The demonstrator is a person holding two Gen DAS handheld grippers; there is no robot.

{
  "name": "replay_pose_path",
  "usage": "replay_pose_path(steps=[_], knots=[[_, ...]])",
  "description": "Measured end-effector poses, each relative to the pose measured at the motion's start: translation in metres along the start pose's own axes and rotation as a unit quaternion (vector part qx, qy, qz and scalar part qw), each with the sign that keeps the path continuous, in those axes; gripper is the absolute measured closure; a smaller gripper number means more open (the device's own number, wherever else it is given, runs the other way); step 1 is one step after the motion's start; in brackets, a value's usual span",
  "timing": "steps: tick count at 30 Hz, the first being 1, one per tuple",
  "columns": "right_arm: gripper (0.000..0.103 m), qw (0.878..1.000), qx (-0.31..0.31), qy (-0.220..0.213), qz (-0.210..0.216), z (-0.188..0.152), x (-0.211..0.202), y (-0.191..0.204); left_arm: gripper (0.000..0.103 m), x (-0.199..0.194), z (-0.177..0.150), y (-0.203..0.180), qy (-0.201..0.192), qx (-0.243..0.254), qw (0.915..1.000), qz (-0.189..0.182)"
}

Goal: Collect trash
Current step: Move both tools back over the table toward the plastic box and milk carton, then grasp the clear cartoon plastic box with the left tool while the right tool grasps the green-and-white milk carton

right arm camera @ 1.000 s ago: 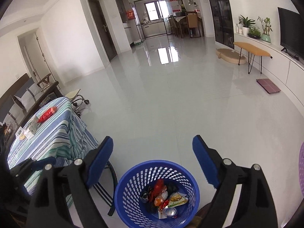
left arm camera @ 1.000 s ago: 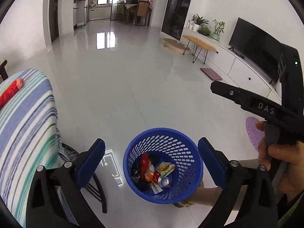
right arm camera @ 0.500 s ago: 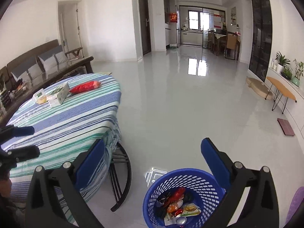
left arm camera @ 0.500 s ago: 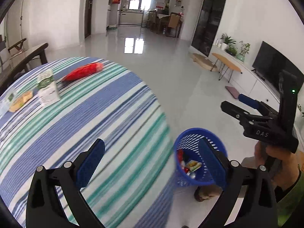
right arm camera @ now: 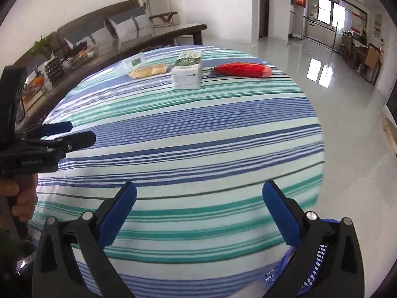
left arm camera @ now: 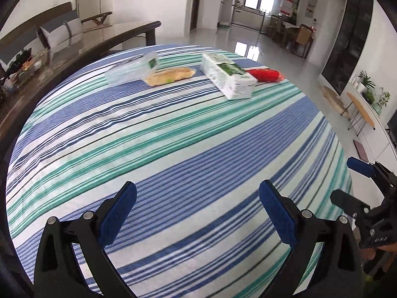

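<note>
Bench (left arm camera: 173, 149), striped cloth, far edge, left to right: clear packet (left arm camera: 131, 68), tan wrapper (left arm camera: 171, 75), green-white carton (left arm camera: 228, 77), red packet (left arm camera: 266, 75), all loose trash awaiting pickup. Left tool (left arm camera: 197, 213) and right tool (right arm camera: 198, 213), both agape and empty, poised for the next grab; the right one's jaws have just been opening. A second ago both overlooked the blue basket (right arm camera: 312, 268), now at the bench's right edge.

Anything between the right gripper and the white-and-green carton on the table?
Nothing: only bare striped tablecloth between the open right gripper and white-and-green carton, per right wrist view.
</note>
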State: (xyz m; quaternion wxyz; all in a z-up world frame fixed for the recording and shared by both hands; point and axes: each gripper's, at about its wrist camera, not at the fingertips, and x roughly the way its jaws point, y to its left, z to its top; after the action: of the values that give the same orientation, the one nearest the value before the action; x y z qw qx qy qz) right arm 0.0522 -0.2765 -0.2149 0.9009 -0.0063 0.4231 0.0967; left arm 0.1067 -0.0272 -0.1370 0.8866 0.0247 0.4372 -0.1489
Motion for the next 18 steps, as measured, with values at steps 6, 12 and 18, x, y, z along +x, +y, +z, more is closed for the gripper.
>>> replay_pose_path(steps=[6, 12, 18], knots=[[0.005, 0.999, -0.045, 0.03, -0.001, 0.022, 0.038, 0.035, 0.005, -0.001, 0.01, 0.029, 0.014, -0.007, 0.9997, 0.02], [0.005, 0.998, -0.048, 0.033, -0.004, 0.033, 0.052, 0.037, 0.005, -0.014, 0.081, 0.044, -0.013, 0.01, 0.999, 0.041], [0.005, 0.999, -0.044, 0.032, 0.001, 0.035, 0.054, 0.035, 0.005, 0.031, 0.186, 0.054, -0.019, 0.002, 0.9942, 0.106]])
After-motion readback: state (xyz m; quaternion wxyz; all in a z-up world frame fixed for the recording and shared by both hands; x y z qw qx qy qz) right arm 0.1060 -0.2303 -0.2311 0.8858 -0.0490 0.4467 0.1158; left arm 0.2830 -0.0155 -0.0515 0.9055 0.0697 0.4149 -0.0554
